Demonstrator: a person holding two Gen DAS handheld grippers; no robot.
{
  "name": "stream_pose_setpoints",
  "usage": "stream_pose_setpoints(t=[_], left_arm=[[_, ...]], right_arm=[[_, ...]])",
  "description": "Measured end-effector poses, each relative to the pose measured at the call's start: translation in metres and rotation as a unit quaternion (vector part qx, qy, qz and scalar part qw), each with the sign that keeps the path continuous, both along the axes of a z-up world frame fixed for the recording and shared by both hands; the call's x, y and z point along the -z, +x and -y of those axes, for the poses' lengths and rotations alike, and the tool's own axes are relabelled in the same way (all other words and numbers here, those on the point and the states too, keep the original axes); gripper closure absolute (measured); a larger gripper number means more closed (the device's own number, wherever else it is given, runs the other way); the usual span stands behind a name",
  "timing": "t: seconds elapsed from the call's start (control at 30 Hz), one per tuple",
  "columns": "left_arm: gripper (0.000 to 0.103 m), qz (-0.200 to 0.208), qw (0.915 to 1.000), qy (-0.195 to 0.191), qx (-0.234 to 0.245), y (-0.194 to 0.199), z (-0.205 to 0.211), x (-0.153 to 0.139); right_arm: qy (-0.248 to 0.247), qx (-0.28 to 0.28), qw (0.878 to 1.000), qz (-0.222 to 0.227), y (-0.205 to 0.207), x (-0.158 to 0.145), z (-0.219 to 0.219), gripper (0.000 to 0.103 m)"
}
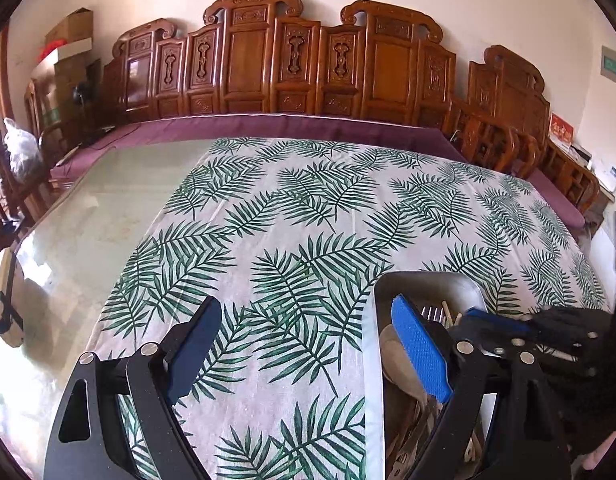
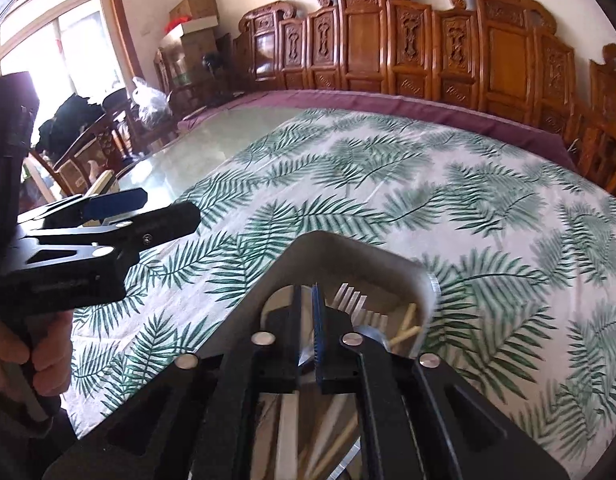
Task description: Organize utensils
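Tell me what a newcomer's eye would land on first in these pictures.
First, the palm-leaf tablecloth covering most of the table. Then the metal tray of utensils near its front edge, with the right hand-held gripper nearly shut above it and the left hand-held gripper open beside it.

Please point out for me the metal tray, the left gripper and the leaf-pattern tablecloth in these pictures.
metal tray (image 2: 340, 258): right wrist view, on its bare far wall.
left gripper (image 1: 308, 344): left wrist view, midway between its open blue fingertips.
leaf-pattern tablecloth (image 1: 308, 208): left wrist view, on an uncovered middle part.
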State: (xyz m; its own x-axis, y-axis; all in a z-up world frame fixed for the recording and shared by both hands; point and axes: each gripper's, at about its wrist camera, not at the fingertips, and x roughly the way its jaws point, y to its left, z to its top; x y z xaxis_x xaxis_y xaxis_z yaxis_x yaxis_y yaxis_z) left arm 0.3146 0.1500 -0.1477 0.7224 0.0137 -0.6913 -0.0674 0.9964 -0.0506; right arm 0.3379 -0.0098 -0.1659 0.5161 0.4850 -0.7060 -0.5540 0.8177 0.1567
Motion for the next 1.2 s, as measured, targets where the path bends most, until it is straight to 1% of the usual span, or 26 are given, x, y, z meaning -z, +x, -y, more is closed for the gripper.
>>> stream_pose_setpoints(t=[0.07, 0.1, 0.17, 0.2, 0.27, 0.3, 0.37, 0.4, 0.43, 0.47, 0.53, 0.67, 0.83, 1.0, 1.2], left_arm=[[0.02, 0.0, 1.0, 0.0, -0.002, 0.0, 0.0, 0.001], [0.02, -0.001, 1.0, 0.0, -0.003, -0.001, 0.0, 0.001], [0.019, 0.0, 1.0, -0.001, -0.003, -0.002, 0.001, 0.0], [0.017, 0.003, 1.0, -0.001, -0.003, -0.004, 0.002, 0.0], [0.013, 0.011, 0.9999, -0.006, -0.001, -0.007, 0.003, -0.003], [0.013, 0.013, 0.9999, -0.008, 0.0, -0.009, 0.004, -0.004], [0.008, 0.019, 0.9998, -0.011, 0.002, -0.012, 0.005, -0.006], [0.008, 0.021, 0.9997, -0.011, 0.003, -0.014, 0.006, -0.007], [0.008, 0.022, 0.9997, -0.013, 0.005, -0.015, 0.008, -0.009], [0.008, 0.023, 0.9996, -0.014, 0.007, -0.016, 0.009, -0.01], [0.008, 0.024, 0.9996, -0.012, 0.008, -0.019, 0.014, -0.012], [0.008, 0.021, 0.9997, 0.007, 0.009, -0.028, 0.028, -0.016], [0.008, 0.02, 0.9997, 0.008, 0.012, -0.051, 0.043, -0.02], [0.008, 0.004, 0.9999, 0.008, 0.014, -0.084, 0.06, -0.025], [0.008, 0.014, 0.9993, 0.029, 0.021, -0.127, 0.084, -0.049]], right_arm=[[0.0, 0.013, 1.0, 0.013, -0.005, -0.006, 0.01, 0.07], [0.001, 0.022, 1.0, 0.02, -0.008, -0.01, 0.016, 0.067], [0.002, 0.037, 0.999, 0.03, -0.013, -0.017, 0.025, 0.055], [0.003, 0.044, 0.998, 0.035, -0.015, -0.02, 0.03, 0.051], [0.008, 0.06, 0.997, 0.047, -0.021, -0.028, 0.041, 0.032], [0.009, 0.068, 0.996, 0.053, -0.025, -0.032, 0.046, 0.028], [0.008, 0.079, 0.995, 0.063, -0.032, -0.038, 0.054, 0.018], [0.008, 0.085, 0.994, 0.067, -0.035, -0.04, 0.059, 0.014], [0.008, 0.092, 0.993, 0.073, -0.04, -0.043, 0.064, 0.008], [0.009, 0.097, 0.992, 0.076, -0.043, -0.045, 0.067, 0.005], [0.008, 0.106, 0.991, 0.08, -0.052, -0.049, 0.074, 0.003], [0.006, 0.117, 0.99, 0.078, -0.065, -0.053, 0.086, 0.003], [0.007, 0.129, 0.989, 0.077, -0.087, -0.059, 0.102, 0.003], [0.002, 0.144, 0.986, 0.085, -0.118, -0.07, 0.122, 0.003], [0.002, 0.158, 0.982, 0.101, -0.156, -0.093, 0.142, 0.003]])
